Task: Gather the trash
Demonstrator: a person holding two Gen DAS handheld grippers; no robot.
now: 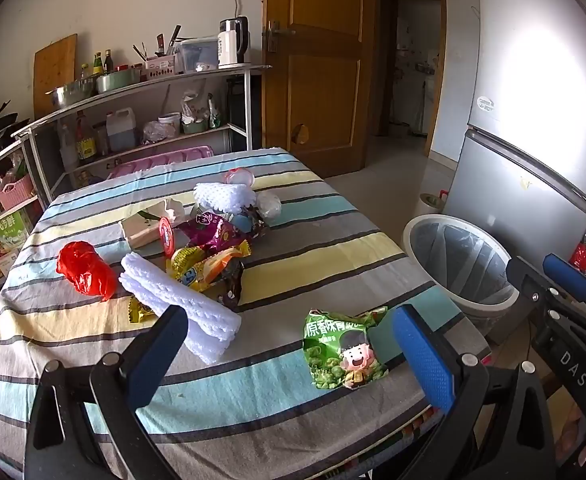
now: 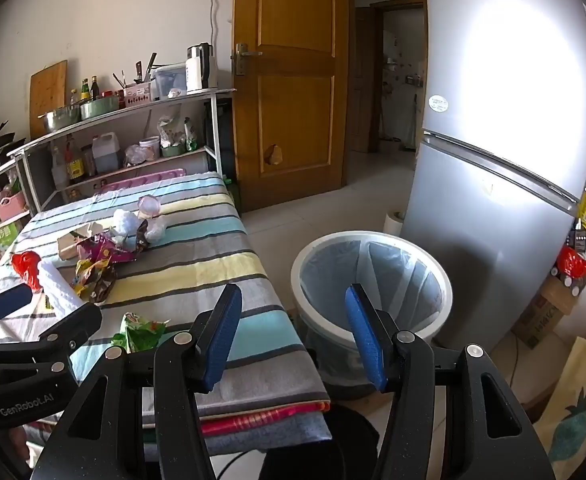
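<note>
Green snack bag [image 2: 143,330] half-hidden behind tool

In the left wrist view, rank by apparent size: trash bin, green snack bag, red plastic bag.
1. Trash bin, clearly largest.
2. Green snack bag.
3. Red plastic bag, though it lies farther off, so 2 and 3 stay unsure.

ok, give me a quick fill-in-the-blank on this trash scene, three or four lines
1. The green snack bag lies on the ____ tablecloth.
2. The trash bin stands on the floor between the table and the ____.
3. Both the left gripper and the right gripper have their fingers ____.
4. The crumpled plastic bag by the pile of wrappers is ____.

Missing words: striped; fridge; open; red
</note>
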